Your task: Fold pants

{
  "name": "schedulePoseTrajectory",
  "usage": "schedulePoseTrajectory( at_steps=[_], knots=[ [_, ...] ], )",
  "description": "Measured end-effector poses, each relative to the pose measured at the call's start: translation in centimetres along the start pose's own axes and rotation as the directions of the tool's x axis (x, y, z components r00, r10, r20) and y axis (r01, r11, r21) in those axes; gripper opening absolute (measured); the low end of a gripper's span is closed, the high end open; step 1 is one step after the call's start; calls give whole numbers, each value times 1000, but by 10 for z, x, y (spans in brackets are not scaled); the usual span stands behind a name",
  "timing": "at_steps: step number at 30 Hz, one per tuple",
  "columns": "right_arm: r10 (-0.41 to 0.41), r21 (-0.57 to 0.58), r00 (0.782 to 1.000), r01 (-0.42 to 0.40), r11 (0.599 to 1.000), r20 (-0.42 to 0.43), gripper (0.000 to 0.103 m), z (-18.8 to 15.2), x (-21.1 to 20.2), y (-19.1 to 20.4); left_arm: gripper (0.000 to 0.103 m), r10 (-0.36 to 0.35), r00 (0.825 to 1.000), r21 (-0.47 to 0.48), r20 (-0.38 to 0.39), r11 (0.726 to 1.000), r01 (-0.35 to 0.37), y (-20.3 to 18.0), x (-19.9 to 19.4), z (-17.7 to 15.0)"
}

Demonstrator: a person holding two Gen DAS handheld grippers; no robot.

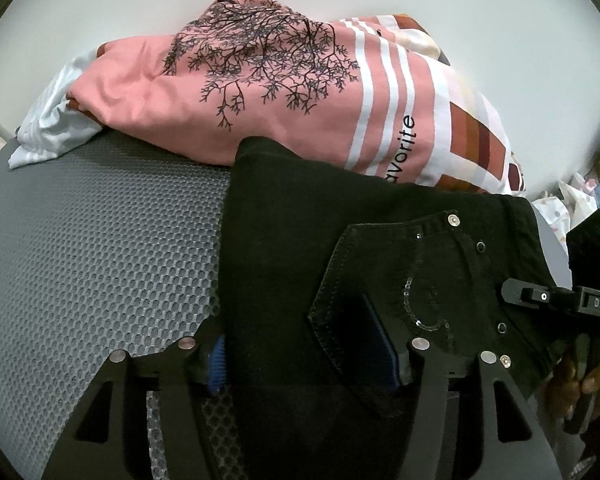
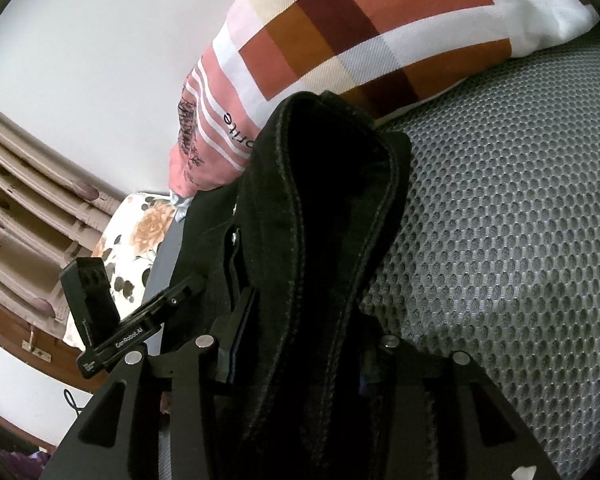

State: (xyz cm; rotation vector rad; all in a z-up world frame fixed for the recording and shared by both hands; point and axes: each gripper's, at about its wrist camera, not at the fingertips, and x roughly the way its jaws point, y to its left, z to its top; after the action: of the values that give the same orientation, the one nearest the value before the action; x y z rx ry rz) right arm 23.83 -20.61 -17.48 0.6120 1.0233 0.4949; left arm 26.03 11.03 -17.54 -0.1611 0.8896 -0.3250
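Black pants (image 1: 340,220) lie folded on a grey mesh mat (image 1: 100,260), back pocket and rivets facing up. My left gripper (image 1: 296,344) straddles their near edge, open: one blue pad (image 1: 216,364) sits at the cloth's left border, the other rests on the pocket. At the waistband, far right, is my right gripper (image 1: 540,296). In the right wrist view a thick raised fold of the pants (image 2: 332,184) fills the gap of the right gripper (image 2: 304,340), which is shut on it; its right pad is hidden by cloth. The left gripper (image 2: 180,292) shows at the left.
A pink pillow with a tree print (image 1: 260,92) and a checked pillow (image 2: 360,32) lie just behind the pants against a white wall. A white striped cloth (image 1: 48,128) sits far left. A person's hand (image 1: 596,376) holds the right gripper. A floral cloth (image 2: 140,232) and curtain (image 2: 28,200) lie beyond the mat (image 2: 500,220).
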Motion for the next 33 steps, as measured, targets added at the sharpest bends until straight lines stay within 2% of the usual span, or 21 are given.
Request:
schedulePoseTrajectory(
  at_steps=[16, 33],
  knots=[
    [-28, -24, 999, 29, 999, 25, 38, -7, -2, 2, 63, 6, 1000, -7, -5, 1000, -6, 1, 1, -2],
    [-167, -143, 983, 176, 974, 70, 45, -12, 18, 35, 65, 30, 1000, 7, -5, 1000, -30, -1, 2, -1]
  ],
)
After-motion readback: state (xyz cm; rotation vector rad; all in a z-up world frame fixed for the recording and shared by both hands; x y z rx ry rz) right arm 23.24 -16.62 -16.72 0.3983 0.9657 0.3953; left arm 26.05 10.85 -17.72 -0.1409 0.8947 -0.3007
